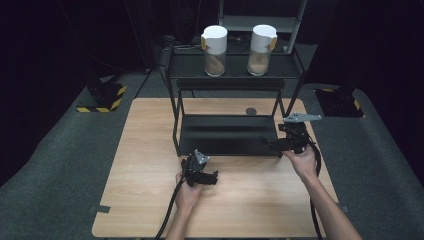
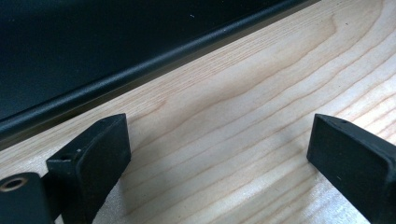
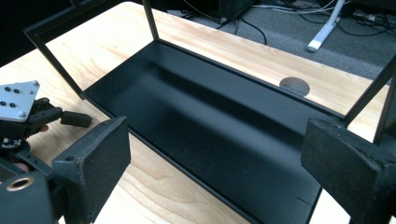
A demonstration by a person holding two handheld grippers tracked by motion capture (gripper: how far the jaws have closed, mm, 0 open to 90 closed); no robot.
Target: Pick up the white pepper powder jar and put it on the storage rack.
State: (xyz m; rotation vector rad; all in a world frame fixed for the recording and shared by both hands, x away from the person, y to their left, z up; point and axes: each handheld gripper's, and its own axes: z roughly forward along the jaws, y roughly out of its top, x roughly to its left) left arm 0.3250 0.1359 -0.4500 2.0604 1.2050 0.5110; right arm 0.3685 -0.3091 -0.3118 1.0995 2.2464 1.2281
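Table (image 1: 150,200) carries a black rack (image 1: 227,135) at centre frame; its lower shelf is bare. Two white-capped jars (image 1: 215,44) stand on the top shelf, upper centre, untouched. My left gripper (image 1: 202,175) sits low by the rack's front edge, fingers apart, empty. Right gripper (image 1: 280,145) is at the shelf's right end, fingers apart, empty. I judge nothing moved yet; all work remains.
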